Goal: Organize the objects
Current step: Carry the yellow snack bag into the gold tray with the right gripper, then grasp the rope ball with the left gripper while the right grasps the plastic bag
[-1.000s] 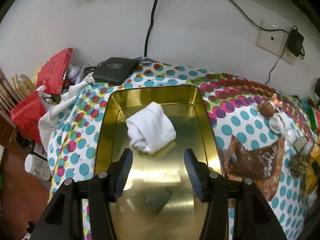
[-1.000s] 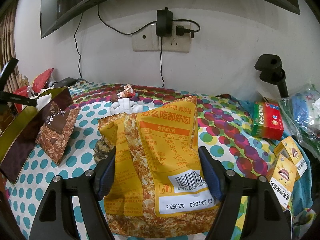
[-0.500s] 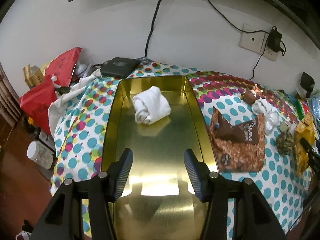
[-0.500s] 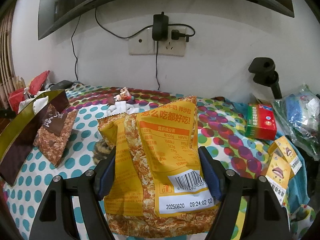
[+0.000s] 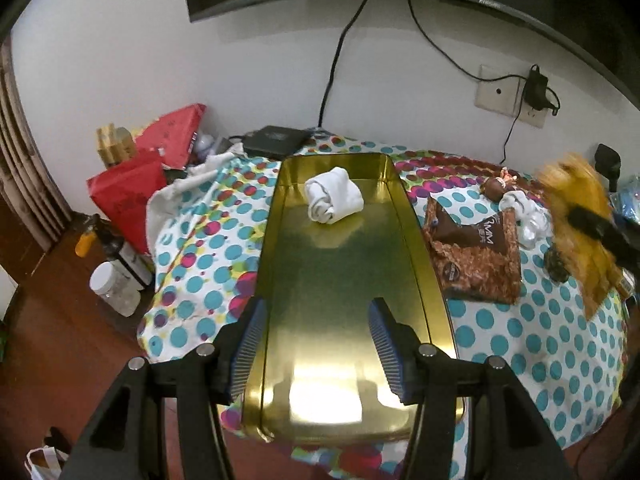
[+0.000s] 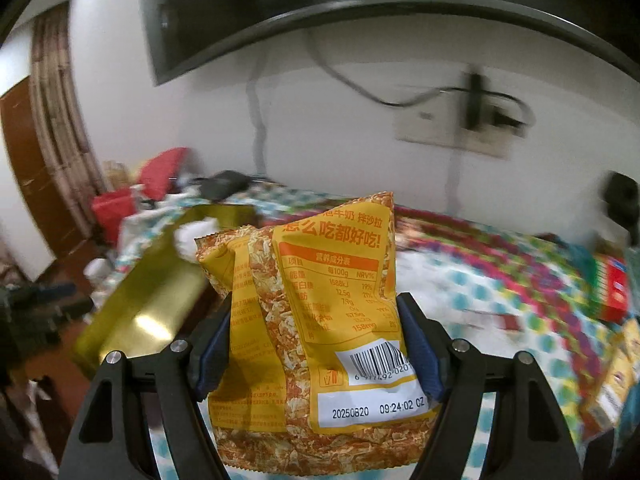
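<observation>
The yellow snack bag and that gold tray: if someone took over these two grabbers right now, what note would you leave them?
Right gripper: shut on the yellow snack bag, lifted off the table.
Left gripper: open, empty, above the near end of the gold tray.
In the tray: only a rolled white cloth at the far end.
Left on the dotted tablecloth: brown snack bag beside the tray, plus smaller items.
Probably next: set the yellow bag in the tray.

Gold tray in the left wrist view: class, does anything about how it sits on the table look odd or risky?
Yes. The gold tray sticks out past the near edge of the polka-dot tablecloth, so its near end has floor beneath it. Only a rolled white cloth lies inside, at the far end.
</observation>
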Action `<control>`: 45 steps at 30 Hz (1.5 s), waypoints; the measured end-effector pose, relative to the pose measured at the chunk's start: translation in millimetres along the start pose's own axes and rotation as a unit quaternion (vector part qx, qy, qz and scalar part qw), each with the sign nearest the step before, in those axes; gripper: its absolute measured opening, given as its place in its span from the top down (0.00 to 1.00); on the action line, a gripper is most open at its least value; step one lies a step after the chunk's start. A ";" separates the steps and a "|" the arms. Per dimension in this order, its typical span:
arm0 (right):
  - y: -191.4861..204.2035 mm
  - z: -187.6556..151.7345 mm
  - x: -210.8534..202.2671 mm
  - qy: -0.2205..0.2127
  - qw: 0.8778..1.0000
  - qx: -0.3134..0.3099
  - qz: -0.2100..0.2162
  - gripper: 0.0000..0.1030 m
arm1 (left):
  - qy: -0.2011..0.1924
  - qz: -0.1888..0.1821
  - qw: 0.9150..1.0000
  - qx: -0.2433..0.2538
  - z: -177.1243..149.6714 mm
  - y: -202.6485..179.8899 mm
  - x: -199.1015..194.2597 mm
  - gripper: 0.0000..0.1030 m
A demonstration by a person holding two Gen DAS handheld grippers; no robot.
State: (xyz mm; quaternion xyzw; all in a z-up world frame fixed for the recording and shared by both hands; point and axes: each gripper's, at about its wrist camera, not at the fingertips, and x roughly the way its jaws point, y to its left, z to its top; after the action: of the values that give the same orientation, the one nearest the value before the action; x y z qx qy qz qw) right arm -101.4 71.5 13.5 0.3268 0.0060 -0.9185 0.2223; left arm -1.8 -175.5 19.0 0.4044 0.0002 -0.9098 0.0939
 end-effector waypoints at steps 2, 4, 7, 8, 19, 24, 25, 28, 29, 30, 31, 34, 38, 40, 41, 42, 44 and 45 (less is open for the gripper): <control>26.2 12.3 10.2 0.007 1.000 -0.009 0.022 0.28 | -0.006 -0.004 1.000 0.001 -8.1 1.3 -7.2 0.47; 52.1 24.3 21.6 0.017 0.999 -0.014 0.042 0.28 | -0.008 -0.003 1.000 0.001 -15.6 4.4 -11.6 0.47; 88.0 43.6 42.5 0.032 0.997 -0.019 0.064 0.28 | -0.002 -0.010 1.000 -0.004 -27.3 12.6 -15.6 0.47; 99.8 47.7 50.4 0.041 0.997 -0.021 0.064 0.28 | -0.002 -0.011 1.000 -0.005 -31.6 16.5 -17.0 0.47; 183.6 50.5 142.7 0.115 0.991 -0.061 0.016 0.28 | 0.000 -0.014 1.000 -0.025 -46.3 51.2 -32.9 0.47; 184.8 48.8 169.2 0.139 0.989 -0.058 -0.012 0.28 | -0.003 -0.013 1.000 -0.018 -49.1 56.5 -42.4 0.47; 183.5 48.3 172.9 0.142 0.988 -0.054 -0.013 0.28 | -0.005 -0.011 1.000 -0.015 -49.6 56.6 -43.7 0.46; 179.2 46.7 185.5 0.153 0.987 -0.045 -0.022 0.28 | -0.003 -0.015 1.000 -0.014 -50.0 56.2 -43.2 0.46; 179.1 46.4 188.3 0.155 0.987 -0.042 -0.023 0.28 | -0.001 -0.016 1.000 -0.015 -50.4 56.2 -42.2 0.46; 178.3 46.1 190.8 0.158 0.986 -0.040 -0.024 0.28 | 0.000 -0.017 1.000 -0.014 -50.5 56.1 -41.6 0.46; 177.7 45.5 193.1 0.161 0.986 -0.039 -0.027 0.28 | 0.002 -0.015 1.000 -0.015 -50.3 56.6 -40.4 0.46; 175.8 43.1 199.0 0.169 0.985 -0.035 -0.025 0.27 | 0.006 -0.015 1.000 -0.018 -48.8 57.2 -38.8 0.46; 174.7 39.6 204.2 0.176 0.984 -0.031 -0.024 0.25 | 0.015 -0.023 0.999 -0.034 -47.9 60.6 -34.9 0.46; 175.4 39.7 203.8 0.175 0.984 -0.033 -0.023 0.25 | 0.017 -0.020 0.999 -0.033 -46.9 59.3 -34.3 0.46; 175.4 40.0 203.2 0.177 0.983 -0.034 -0.022 0.24 | 0.016 -0.015 0.999 -0.030 -46.2 58.3 -34.2 0.46; 175.4 40.1 201.8 0.178 0.983 -0.035 -0.019 0.24 | 0.015 -0.013 0.999 -0.028 -45.6 57.3 -34.1 0.46; 173.9 40.2 196.4 0.175 0.984 -0.035 -0.012 0.23 | 0.011 -0.013 1.000 -0.024 -43.3 53.9 -35.7 0.46; 173.0 40.1 193.2 0.172 0.984 -0.034 -0.008 0.21 | 0.009 -0.013 1.000 -0.024 -41.7 53.4 -35.9 0.46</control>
State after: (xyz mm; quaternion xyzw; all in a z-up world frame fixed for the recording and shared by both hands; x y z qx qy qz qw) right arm -186.8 -168.8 -48.3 0.4725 0.0785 -0.8493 0.2220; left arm 61.6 -218.6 21.3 0.4103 0.0278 -0.9069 0.0919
